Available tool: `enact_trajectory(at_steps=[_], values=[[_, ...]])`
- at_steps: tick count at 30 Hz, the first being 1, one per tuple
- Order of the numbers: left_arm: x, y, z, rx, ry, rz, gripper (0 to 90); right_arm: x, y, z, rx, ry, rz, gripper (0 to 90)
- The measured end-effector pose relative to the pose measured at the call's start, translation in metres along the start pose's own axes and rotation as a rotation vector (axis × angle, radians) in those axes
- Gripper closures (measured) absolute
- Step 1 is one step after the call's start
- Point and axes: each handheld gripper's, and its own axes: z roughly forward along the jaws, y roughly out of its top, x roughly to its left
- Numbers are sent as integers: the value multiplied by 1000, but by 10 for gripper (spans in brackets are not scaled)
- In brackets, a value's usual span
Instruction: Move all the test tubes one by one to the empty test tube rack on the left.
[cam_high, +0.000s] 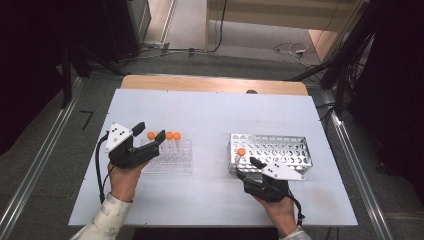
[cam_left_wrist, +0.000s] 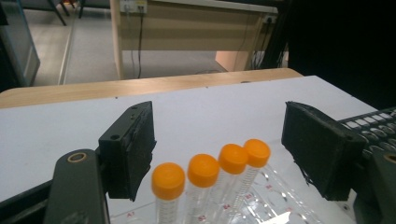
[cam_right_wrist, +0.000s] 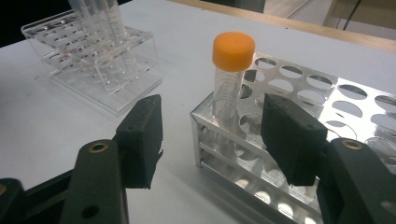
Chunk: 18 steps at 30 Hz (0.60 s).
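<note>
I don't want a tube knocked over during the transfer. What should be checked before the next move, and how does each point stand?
1. Left hand-held gripper open around the capped tubes: ok, jaws wide apart.
2. Lined up on a single tube: not ok, four orange-capped tubes stand between the jaws.
3. Tube in the metal rack seated upright: ok, orange-capped tube stands in a corner hole.
4. Right hand-held gripper off that tube: ok, jaws open, not touching it.
5. Free holes in the metal rack: ok, many empty.
6. Clear rack steady on the table: cannot tell.
</note>
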Motion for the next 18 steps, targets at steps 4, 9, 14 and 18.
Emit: enact_trajectory(at_steps=[4, 9, 14, 18], values=[[-6, 1, -1, 1, -19, 8, 251, -4, 2, 8, -7, -12, 16, 396], [-13, 3, -2, 5, -49, 7, 250, -5, 3, 18, -5, -17, 8, 435], [-20, 3, -2, 7, -71, 19, 252, -6, 4, 23, -18, -26, -9, 507], [-24, 3, -2, 14, -83, 24, 252, -8, 4, 26, -22, -25, -11, 564]])
